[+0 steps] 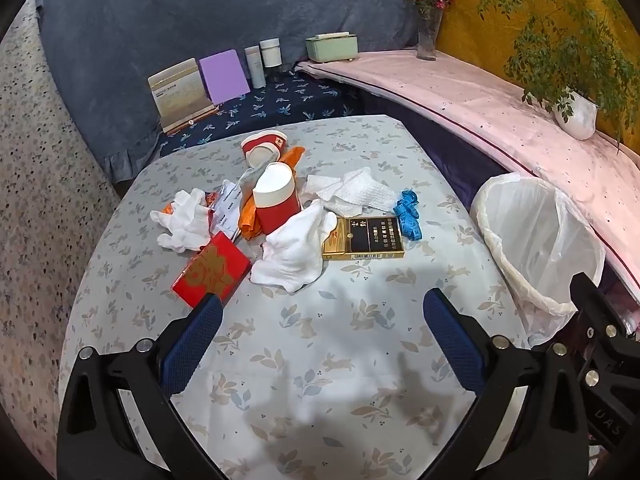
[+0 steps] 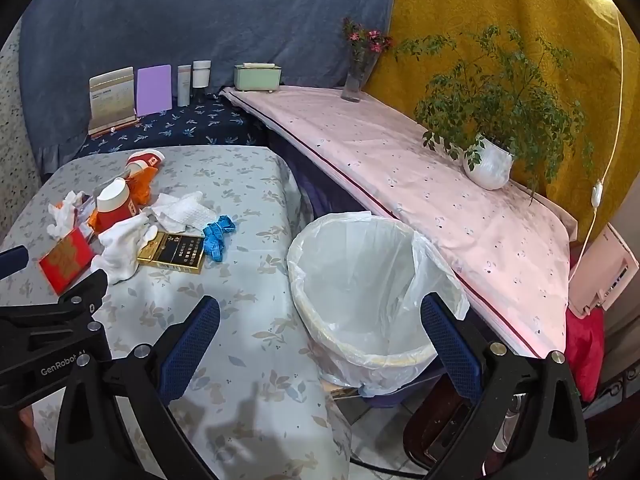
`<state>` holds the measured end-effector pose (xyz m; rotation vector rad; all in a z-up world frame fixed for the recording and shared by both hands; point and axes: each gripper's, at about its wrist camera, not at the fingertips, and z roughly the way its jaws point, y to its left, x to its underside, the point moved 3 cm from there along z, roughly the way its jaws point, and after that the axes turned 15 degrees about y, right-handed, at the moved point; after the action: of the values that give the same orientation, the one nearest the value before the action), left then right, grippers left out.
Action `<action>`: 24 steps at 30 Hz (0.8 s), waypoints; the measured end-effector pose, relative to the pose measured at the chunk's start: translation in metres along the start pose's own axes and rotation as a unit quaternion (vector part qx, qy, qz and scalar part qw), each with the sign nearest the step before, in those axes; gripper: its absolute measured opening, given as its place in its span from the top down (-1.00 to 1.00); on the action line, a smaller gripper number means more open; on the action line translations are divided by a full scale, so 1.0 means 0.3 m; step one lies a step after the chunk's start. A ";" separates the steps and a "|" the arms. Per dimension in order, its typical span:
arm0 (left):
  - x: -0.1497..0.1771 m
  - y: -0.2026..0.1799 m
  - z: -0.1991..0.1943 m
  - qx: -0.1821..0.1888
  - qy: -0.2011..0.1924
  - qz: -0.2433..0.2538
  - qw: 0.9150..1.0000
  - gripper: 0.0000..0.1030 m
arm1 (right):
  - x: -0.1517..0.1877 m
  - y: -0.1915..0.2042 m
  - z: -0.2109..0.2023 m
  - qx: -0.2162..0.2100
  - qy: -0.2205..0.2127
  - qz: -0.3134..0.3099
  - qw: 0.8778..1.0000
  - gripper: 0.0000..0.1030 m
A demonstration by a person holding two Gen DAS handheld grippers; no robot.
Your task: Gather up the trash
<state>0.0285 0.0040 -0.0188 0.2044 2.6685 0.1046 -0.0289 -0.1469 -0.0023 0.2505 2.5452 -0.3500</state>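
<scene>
Trash lies in a pile on the table: a red box, crumpled white tissues, a gold-and-black cigarette pack, a red-and-white paper cup, a second cup on its side, orange wrapper, white napkins and a blue tape measure. A bin with a white liner stands right of the table. My left gripper is open and empty, just short of the pile. My right gripper is open and empty, over the bin's near rim.
A pink-covered shelf runs behind the bin, bearing a potted plant, a flower vase and a green box. Cards and bottles stand on the dark blue surface at the back.
</scene>
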 end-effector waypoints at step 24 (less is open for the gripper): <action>0.023 0.011 -0.012 -0.001 -0.010 -0.016 1.000 -0.86 | 0.013 -0.009 -0.006 0.002 -0.005 -0.007 1.000 -0.87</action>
<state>0.0213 0.0083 -0.0182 0.1613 2.6504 0.0943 -0.0337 -0.1484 -0.0025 0.2312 2.5374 -0.3599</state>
